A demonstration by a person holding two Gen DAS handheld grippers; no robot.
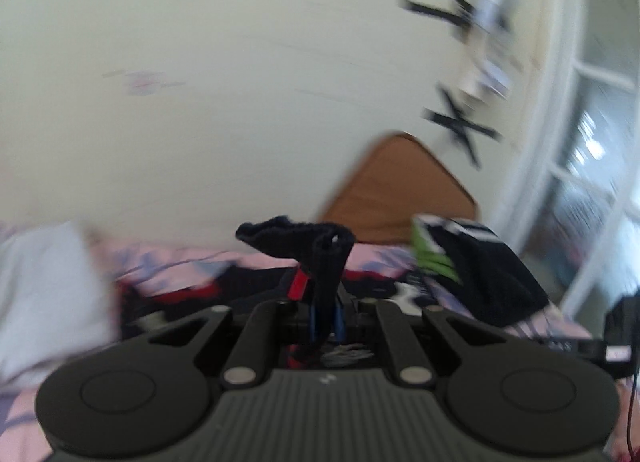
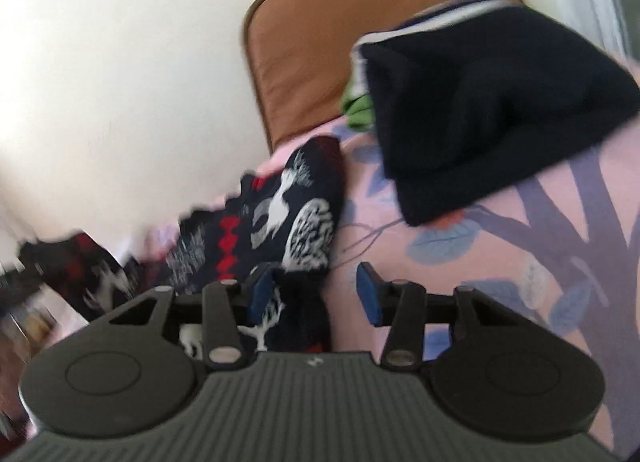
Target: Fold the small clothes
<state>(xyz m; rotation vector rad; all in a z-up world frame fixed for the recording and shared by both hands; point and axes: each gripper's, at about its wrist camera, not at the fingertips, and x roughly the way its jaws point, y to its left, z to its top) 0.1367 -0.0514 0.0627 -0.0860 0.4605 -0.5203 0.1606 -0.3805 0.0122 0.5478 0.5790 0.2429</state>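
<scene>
Left wrist view: low over the pink patterned bedspread [image 1: 172,262], looking along its fingers toward the brown headboard [image 1: 392,190] and pale wall. Right wrist view: nearer that headboard [image 2: 312,42], angled down. Shared: headboard, bedspread, folded dark pile [image 1: 492,274] [image 2: 492,114] before it.

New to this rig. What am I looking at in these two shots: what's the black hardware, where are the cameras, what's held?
No robot arm here: a person carries a two-finger gripper in each hand, and a fisheye camera on each looks along its fingers. The left view shows the left gripper shut on a dark sock cuff, lifted above the bed. The right view shows the right gripper open, its blue pads apart, with a patterned reindeer sock between them, not pinched. Folded dark clothes lie on the pink leaf-print sheet, with a brown headboard behind.
</scene>
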